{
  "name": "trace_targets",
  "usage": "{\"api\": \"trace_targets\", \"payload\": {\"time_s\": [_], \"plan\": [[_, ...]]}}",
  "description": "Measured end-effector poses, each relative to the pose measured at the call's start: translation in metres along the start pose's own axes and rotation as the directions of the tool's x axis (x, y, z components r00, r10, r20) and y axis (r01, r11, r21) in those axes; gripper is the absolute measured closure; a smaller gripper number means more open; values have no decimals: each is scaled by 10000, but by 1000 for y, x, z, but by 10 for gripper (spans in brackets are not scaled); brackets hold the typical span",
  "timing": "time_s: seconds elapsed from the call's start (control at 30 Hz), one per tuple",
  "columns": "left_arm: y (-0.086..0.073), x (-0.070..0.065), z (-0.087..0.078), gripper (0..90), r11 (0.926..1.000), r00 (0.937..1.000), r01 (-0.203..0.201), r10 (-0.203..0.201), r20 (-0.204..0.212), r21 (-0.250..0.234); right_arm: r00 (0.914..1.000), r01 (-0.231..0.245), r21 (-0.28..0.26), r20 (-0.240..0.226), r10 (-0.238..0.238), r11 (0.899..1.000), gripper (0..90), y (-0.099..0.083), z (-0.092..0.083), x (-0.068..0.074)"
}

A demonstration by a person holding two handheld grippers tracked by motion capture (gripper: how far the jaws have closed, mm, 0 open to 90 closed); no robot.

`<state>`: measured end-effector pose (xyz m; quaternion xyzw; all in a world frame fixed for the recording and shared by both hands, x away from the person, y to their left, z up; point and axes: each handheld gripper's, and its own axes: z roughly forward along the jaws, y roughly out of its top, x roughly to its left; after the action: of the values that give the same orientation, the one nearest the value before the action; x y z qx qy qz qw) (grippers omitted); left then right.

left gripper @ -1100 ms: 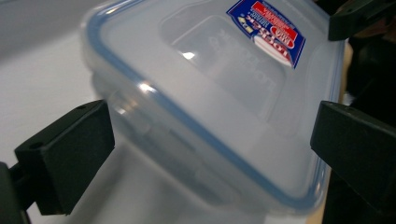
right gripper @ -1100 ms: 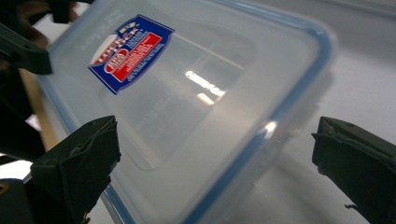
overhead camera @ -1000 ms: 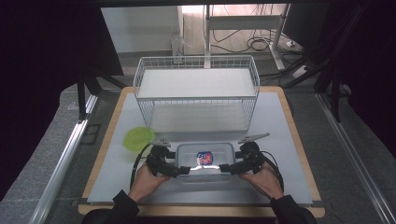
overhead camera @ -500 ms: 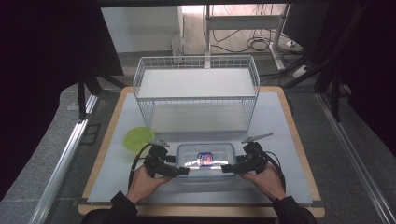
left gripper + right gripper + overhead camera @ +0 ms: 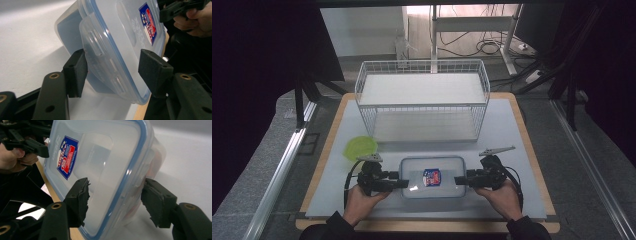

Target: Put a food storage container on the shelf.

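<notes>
Clear lidded container (image 5: 432, 177) lying on the counter (image 5: 512, 130) between the left gripper (image 5: 404, 183) and right gripper (image 5: 459, 180), one at each short end. Both sets of jaws have just been closing over the end latches; in each gripper view one pad meets the plastic and the other stands just off, so neither is clamped yet. Step in hand: securing a two-handed grasp; next, both must finish closing evenly before lifting

The high view looks forward and down over the table (image 5: 522, 150); each gripper view looks close along its jaws, sharing the lidded container (image 5: 432, 177).
</notes>
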<state>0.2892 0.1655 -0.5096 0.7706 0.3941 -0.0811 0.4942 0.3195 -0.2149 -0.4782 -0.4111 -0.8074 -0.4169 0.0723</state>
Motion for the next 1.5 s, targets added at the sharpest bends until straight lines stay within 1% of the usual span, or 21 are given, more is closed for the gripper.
{"api": "trace_targets", "payload": {"time_s": [0.07, 0.1, 0.13, 0.2, 0.23, 0.27, 0.33, 0.37, 0.47, 0.5, 0.53, 0.57, 0.73, 0.87, 1.03, 1.1, 1.13, 1.17, 1.3, 1.47, 1.5], "plan": [[-1, 0, -1, 457, 9995, 9998, 211, -210, 72, -218, 9996, -257, -160, -70, 256, 9995, 454, -2, -3, 0], [-1, -1, -1, 470, 9990, 9995, 307, -307, 17, -314, 9991, -409, -299, -84, 407, 9987, 473, -5, -5, 1], [-1, -1, -1, 474, 9990, 9995, 307, -307, 17, -314, 9991, -409, -299, -84, 407, 9987, 473, -5, -5, 1], [0, -1, -3, 503, 9979, 9993, 387, -387, 3, -521, 9989, -462, -563, -32, 461, 9973, 522, -7, -8, 3], [0, -1, -4, 503, 9977, 9993, 362, -364, -28, -567, 9989, -462, -563, -32, 461, 9973, 522, -7, -8, 3], [0, 0, -4, 506, 9974, 9991, 411, -415, -64, -590, 9988, -492, -835, -128, 483, 9953, 535, -8, -10, 4], [0, 0, -5, 509, 9966, 9989, 465, -471, -62, -674, 9984, -556, -913, -154, 544, 9943, 537, -7, -10, 4], [1, -1, -4, 510, 9970, 9990, 410, -420, -128, -662, 9980, -627, -1017, -187, 611, 9928, 538, -8, -10, 3], [3, -1, -4, 509, 9972, 9991, 354, -368, -187, -665, 9988, -481, -1160, -86, 474, 9921, 538, -7, -11, 5], [5, -1, -5, 508, 9969, 9993, 324, -336, -153, -713, 9996, -238, -1285, 88, 251, 9914, 539, -4, -14, 8], [5, -1, -5, 508, 9969, 9993, 324, -336, -153, -713, 9996, -238, -1285, 88, 251, 9914, 539, -4, -14, 8], [8, -3, -7, 508, 9964, 9996, 200, -216, -189, -824, 9998, -150, -1385, 131, 170, 9902, 539, -2, -16, 10], [15, -6, -13, 508, 9955, 9995, 27, -56, -306, -947, 9999, -103, -1538, 0, 104, 9881, 538, 3, -18, 11], [20, -8, -18, 508, 9934, 9993, -54, 11, -379, -1142, 10000, 98, -1688, 10, -98, 9856, 539, 10, -21, 14], [33, -12, -25, 509, 9917, 9983, -291, 225, -538, -1251, 9998, 160, -1918, -54, -174, 9813, 537, 19, -25, 15], [42, -15, -31, 512, 9907, 9974, -400, 318, -645, -1299, 9997, 189, -2171, -99, -216, 9760, 534, 26, -27, 15], [42, -15, -31, 512, 9907, 9974, -400, 318, -645, -1299, 9997, 189, -2171, -99, -216, 9760, 534, 26, -27, 15], [48, -17, -34, 512, 9899, 9963, -513, 416, -752, -1321, 9997, 187, -2256, -125, -221, 9740, 533, 31, -29, 17], [57, -19, -40, 511, 9883, 9953, -630, 519, -817, -1392, 9995, 219, -2348, -177, -268, 9718, 533, 39, -31, 18], [71, -19, -48, 512, 9849, 9942, -788, 663, -846, -1539, 9989, 416, -2567, -83, -452, 9656, 532, 55, -37, 22], [71, -19, -48, 512, 9849, 9942, -788, 663, -846, -1539, 9990, 402, -2600, -95, -441, 9648, 532, 58, -38, 23]]}}
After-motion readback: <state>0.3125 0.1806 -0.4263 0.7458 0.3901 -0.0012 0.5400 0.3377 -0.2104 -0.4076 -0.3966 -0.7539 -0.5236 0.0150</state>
